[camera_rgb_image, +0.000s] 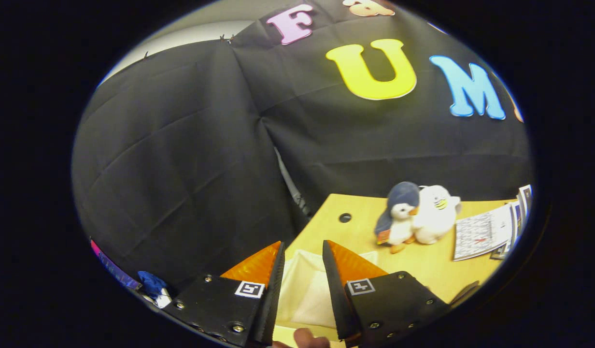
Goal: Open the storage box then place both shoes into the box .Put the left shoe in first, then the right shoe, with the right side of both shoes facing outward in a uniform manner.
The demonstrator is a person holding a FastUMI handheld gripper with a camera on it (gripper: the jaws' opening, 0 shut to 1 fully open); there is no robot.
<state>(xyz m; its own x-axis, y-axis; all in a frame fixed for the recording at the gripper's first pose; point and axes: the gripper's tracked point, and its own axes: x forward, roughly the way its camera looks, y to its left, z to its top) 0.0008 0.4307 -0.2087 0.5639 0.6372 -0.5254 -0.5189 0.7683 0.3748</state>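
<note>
My gripper [303,242] is held over the near left corner of a wooden table [423,270], tilted upward toward the booth's cloth wall. Its two fingers stand apart with a gap between them, and neither one presses on anything. In that gap, lower down, shows a pale whitish box-like thing [304,290] lying on the table; I cannot tell whether it is the storage box or its lid. A person's fingertip [304,337] shows just below it, close to the base of the fingers.
Two plush birds, a blue-grey one [399,212] and a white one [435,212], stand together beyond the right finger. Printed sheets [481,232] lie right of them. A round hole [345,217] sits in the tabletop. A blue bundle [150,282] lies left of the table.
</note>
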